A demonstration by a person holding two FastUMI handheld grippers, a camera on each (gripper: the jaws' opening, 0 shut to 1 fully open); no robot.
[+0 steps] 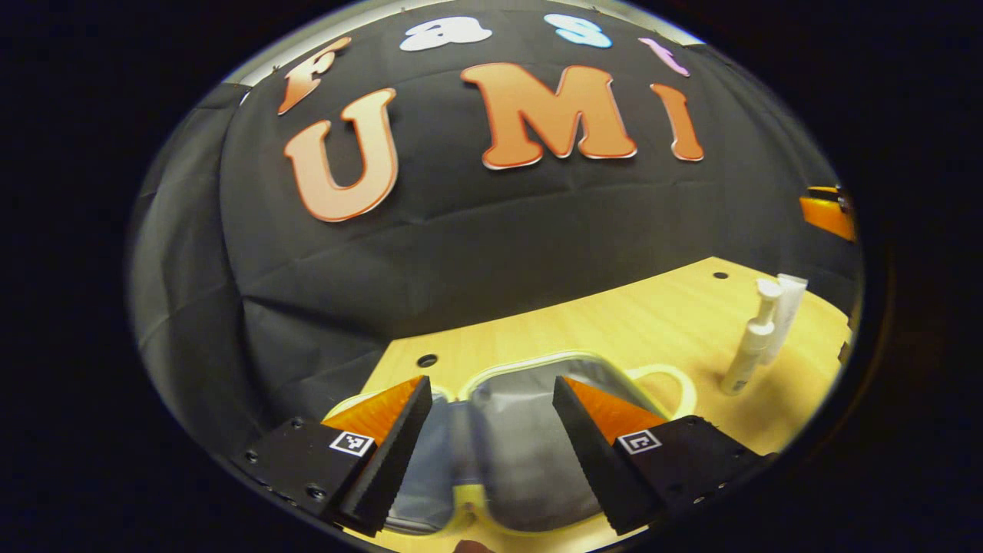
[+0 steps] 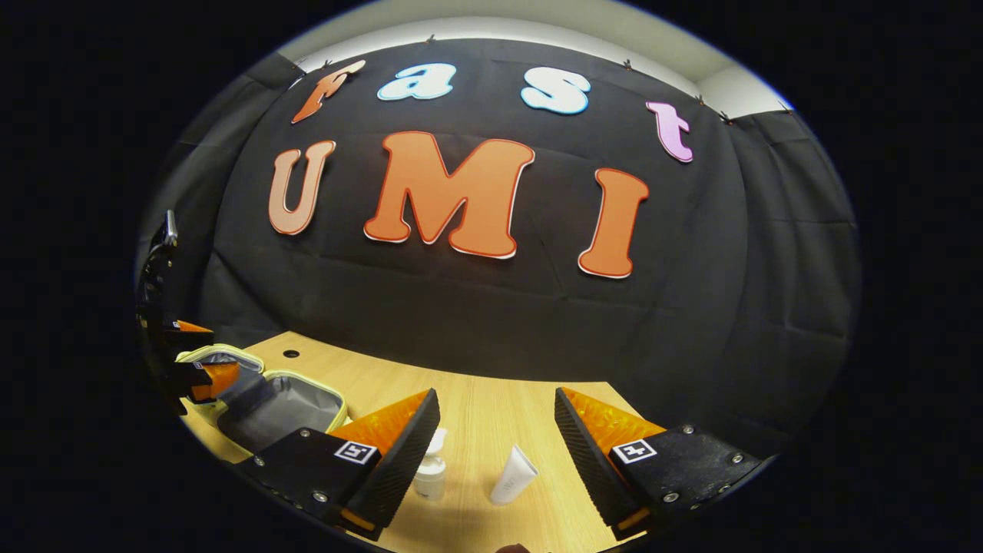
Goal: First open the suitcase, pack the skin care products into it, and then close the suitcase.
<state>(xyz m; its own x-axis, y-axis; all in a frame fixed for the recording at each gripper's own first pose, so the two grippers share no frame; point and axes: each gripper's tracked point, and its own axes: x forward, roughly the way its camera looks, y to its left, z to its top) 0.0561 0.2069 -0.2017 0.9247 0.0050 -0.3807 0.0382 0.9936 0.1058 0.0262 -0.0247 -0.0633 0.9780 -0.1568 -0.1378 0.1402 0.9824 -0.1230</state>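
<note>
- Suitcase (image 1: 530,453) lies open on the bench (image 1: 653,322), grey lining showing, right under the left gripper (image 1: 491,445), jaws wide apart.
- Right gripper (image 2: 498,453) hovers over the pump bottle (image 2: 431,468) and tube (image 2: 513,478), jaws apart too.
- Both products stand right of the suitcase, outside it.

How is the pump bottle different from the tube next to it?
The pump bottle has a pump head with a nozzle on top; the tube has none. The bottle is round with a narrow neck; the tube is flatter and tapered. Both are white, stand on the wooden table and are not packed yet.
</note>
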